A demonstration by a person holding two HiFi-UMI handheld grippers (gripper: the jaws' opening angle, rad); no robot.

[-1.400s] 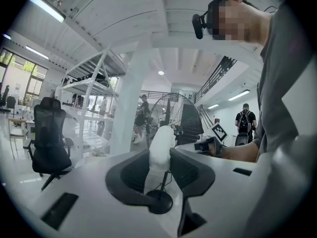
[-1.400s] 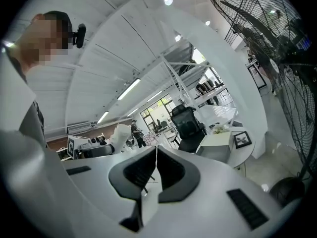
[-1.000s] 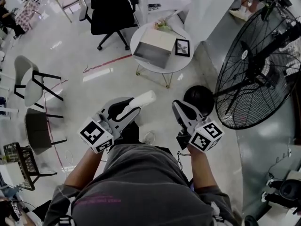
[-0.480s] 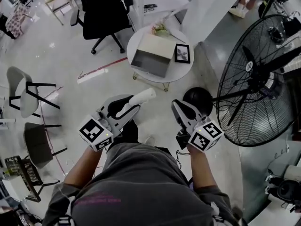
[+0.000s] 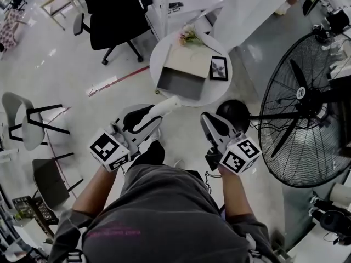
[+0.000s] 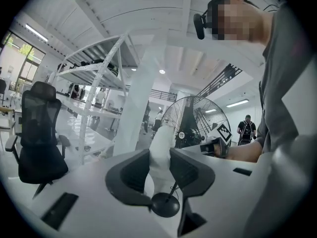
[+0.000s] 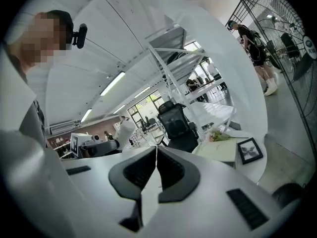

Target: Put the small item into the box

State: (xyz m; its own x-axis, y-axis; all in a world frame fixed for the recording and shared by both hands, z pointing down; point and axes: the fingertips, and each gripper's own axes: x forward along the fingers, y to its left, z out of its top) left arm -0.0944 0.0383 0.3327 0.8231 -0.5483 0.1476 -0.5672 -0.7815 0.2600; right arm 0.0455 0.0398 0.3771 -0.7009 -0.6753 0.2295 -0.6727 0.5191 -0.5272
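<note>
My left gripper (image 5: pixel 143 120) is shut on a small white cylinder-shaped item (image 5: pixel 164 107), which sticks out past the jaws toward the table. In the left gripper view the white item (image 6: pixel 161 152) stands clamped between the two dark pads. My right gripper (image 5: pixel 215 126) hangs at the right with its jaws together and nothing between them; in the right gripper view (image 7: pixel 156 168) the pads meet. An open box (image 5: pixel 182 75) with a raised lid sits on the small round white table (image 5: pixel 159 55) ahead of both grippers. The box (image 7: pixel 224 150) also shows in the right gripper view.
A framed picture (image 5: pixel 219 68) and a bunch of flowers (image 5: pixel 188 35) share the table. A big floor fan (image 5: pixel 307 108) stands at the right with its round black base (image 5: pixel 232 114) near my right gripper. A black office chair (image 5: pixel 109 18) and two grey chairs (image 5: pixel 22 116) stand to the left.
The table with the box has come closer and shifted down in the head view as the person steps toward it. Both grippers keep their pose and the left still holds the white item.
</note>
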